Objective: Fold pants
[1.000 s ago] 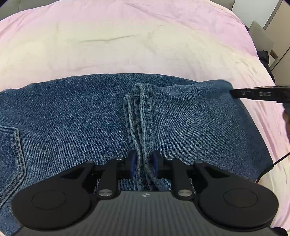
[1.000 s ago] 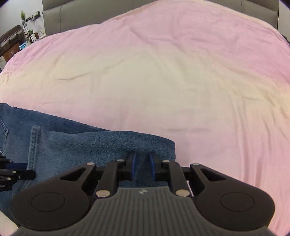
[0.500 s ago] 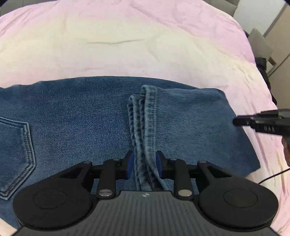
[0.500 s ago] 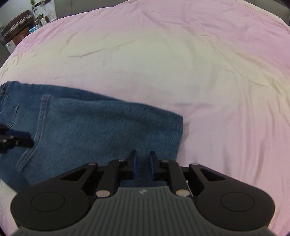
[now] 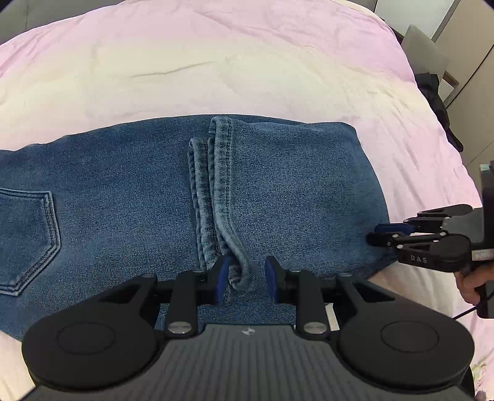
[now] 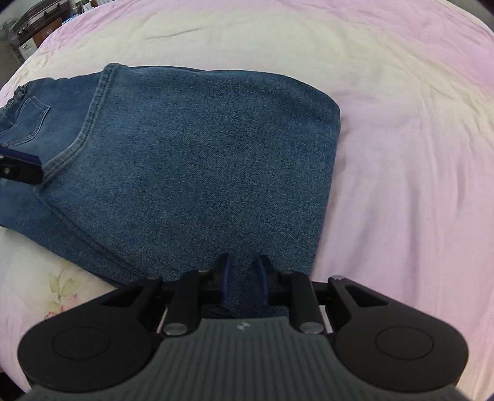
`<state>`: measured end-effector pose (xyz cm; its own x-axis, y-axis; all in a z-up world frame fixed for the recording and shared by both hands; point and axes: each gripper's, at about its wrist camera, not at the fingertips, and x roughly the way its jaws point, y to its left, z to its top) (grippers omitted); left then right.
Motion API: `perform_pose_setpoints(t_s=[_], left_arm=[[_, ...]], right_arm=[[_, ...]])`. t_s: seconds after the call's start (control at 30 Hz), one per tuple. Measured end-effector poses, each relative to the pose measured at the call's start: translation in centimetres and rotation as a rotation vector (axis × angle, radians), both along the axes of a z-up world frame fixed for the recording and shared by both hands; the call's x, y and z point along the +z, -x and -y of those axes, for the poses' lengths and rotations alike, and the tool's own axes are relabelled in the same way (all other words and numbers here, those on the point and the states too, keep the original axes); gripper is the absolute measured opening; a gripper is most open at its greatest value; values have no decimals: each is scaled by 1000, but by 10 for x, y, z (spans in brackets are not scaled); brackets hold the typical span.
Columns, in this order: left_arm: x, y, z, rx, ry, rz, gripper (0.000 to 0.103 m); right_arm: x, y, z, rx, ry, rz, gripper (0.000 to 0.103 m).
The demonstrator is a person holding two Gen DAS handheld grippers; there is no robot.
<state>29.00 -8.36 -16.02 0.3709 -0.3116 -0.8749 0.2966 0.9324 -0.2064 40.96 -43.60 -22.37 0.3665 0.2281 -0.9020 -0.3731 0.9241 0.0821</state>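
Blue denim pants [image 5: 129, 191] lie folded on the pink bedspread [image 5: 216, 61], leg part laid over the seat, the hems [image 5: 216, 172] bunched in a ridge. My left gripper [image 5: 245, 274] stands with its jaws parted around the near end of the hems, which sit loosely between the pads. My right gripper [image 6: 244, 274] has its jaws slightly apart over the near edge of the folded leg [image 6: 200, 154], denim between them. The right gripper also shows in the left wrist view [image 5: 389, 234], at the fold's right corner. A back pocket [image 5: 27, 237] shows at left.
The bedspread [image 6: 401, 123] stretches far behind and to the right of the pants. A floral sheet edge [image 6: 61, 283] shows near left. A chair with dark clothing [image 5: 432, 80] stands past the bed's right edge. Shelves [image 6: 34, 27] stand at far left.
My left gripper's jaws have opened off the hems, which now lie on the pants. My right gripper has let go as well and both have drawn back.
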Motion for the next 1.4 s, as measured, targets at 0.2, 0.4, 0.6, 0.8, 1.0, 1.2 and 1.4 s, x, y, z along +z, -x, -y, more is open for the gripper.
perform_pose_setpoints(t_s=[0.2,0.4,0.6,0.8,1.0,1.2,1.4], left_arm=[[12,3,1,-7,-23,26,31],[15,1,2,8,-34,46,31],[11,-6,-5,21,-35,45,31],[1,-13,-23,46,-29,40,30],[-2,-10,-51,79,-31,31,31],[10,4,-87,118,-25,52,32],[25,19,-134,189,-24,74,33]], right_arm=[[28,-1,-11,21,32,14,15],[59,-20,-34,74,37,129,15],[44,-54,-58,107,51,119,15],[11,-75,-70,124,85,53,16],[-6,-90,-78,118,98,11,16],[16,-86,-95,164,136,27,14],[37,-77,-149,302,67,83,16]])
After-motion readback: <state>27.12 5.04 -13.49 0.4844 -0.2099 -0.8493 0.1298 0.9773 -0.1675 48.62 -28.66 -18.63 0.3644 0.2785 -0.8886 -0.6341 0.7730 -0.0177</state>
